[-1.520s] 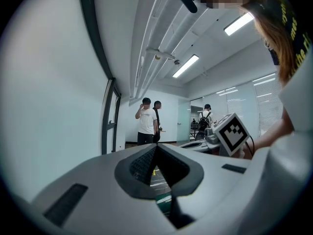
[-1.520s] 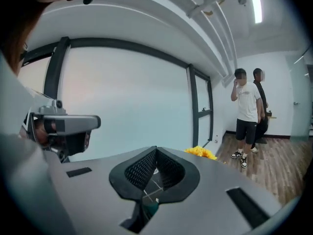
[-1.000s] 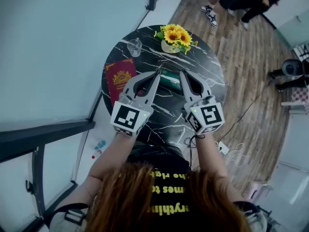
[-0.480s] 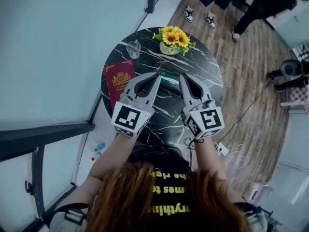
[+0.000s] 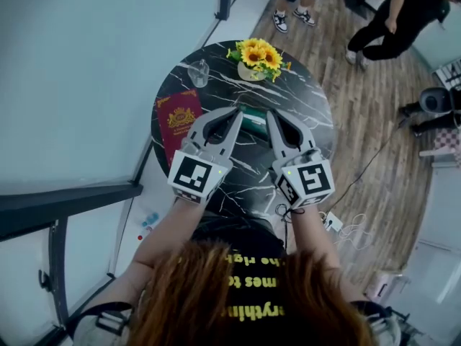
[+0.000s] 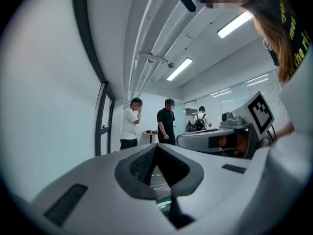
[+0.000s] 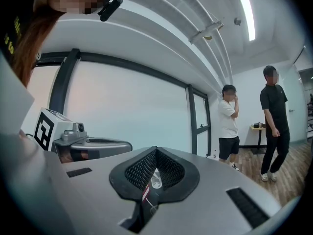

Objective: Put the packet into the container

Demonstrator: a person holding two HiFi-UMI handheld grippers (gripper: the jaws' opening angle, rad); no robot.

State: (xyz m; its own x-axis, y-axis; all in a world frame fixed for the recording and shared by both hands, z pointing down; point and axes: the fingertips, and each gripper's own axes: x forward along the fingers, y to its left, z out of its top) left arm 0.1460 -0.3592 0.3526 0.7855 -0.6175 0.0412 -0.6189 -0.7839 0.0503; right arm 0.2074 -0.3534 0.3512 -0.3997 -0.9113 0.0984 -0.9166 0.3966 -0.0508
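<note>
The packet (image 5: 180,118) is dark red with a gold emblem and lies flat at the left edge of the round black marble table (image 5: 310,103). A green container (image 5: 253,124) sits mid-table, between the two gripper tips, largely hidden by them. My left gripper (image 5: 236,112) is shut and empty, its tip just left of the container and right of the packet. My right gripper (image 5: 271,114) is shut and empty, just right of the container. In the left gripper view the closed jaws (image 6: 155,147) leave a sliver of green (image 6: 164,207) showing below them. In the right gripper view the right gripper (image 7: 155,150) also stands shut.
A vase of sunflowers (image 5: 258,55) stands at the table's far edge, with a clear glass (image 5: 200,71) to its left. A white wall and dark window frame run along the left. People (image 5: 392,20) walk on the wooden floor beyond the table. Cables lie on the floor at right.
Both grippers stay shut over the table and have barely shifted. The people in the background have walked to new spots.
</note>
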